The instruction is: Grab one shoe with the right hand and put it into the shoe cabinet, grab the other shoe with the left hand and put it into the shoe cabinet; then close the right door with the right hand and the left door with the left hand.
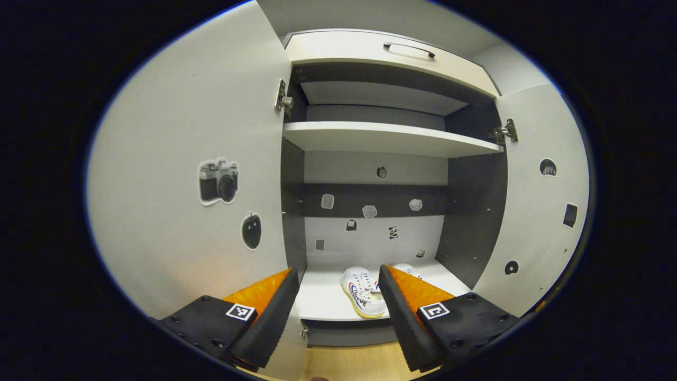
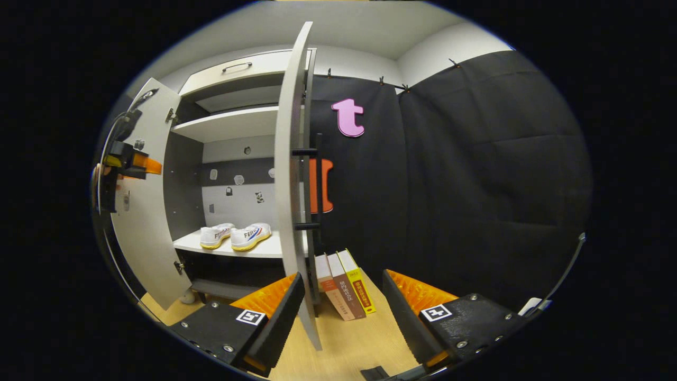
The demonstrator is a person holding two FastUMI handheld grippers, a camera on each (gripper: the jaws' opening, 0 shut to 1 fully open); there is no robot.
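L gripper view, L to R: left door [image 1: 190, 174] swung open, camera sticker [image 1: 218, 180] and a dark round sticker [image 1: 252, 230] on its inner face, hinge [image 1: 284, 100] at top edge. L gripper [image 1: 338, 283] fingers spread wide, nothing between them, aimed into the shoe cabinet [image 1: 391, 138]. Both shoes [image 1: 365, 291] on the bottom shelf, side by side; the right one mostly hidden behind the gripper's right finger. Small stickers on back panel. Drawer w/ handle [image 1: 409, 48] up top. Right door [image 1: 539, 196] open too, few stickers on it.

R gripper view, L to R: other gripper [image 2: 122, 161] far off at frame's left edge, in front of the open left door [image 2: 145, 222]. Cabinet interior next, pair of shoes [image 2: 235, 236] on bottom shelf, toes pointing left, touching or nearly. Right door [image 2: 288, 174] seen edge-on, open, w/ dark bar handle [image 2: 317, 182] on its outer face. R gripper [image 2: 342, 299] wide open, empty, low over the wood floor [image 2: 344, 344], left finger just beside the door's lower edge. Three books [image 2: 344, 283] leaning on the floor just past the door, against the black cloth wall [image 2: 476, 174].
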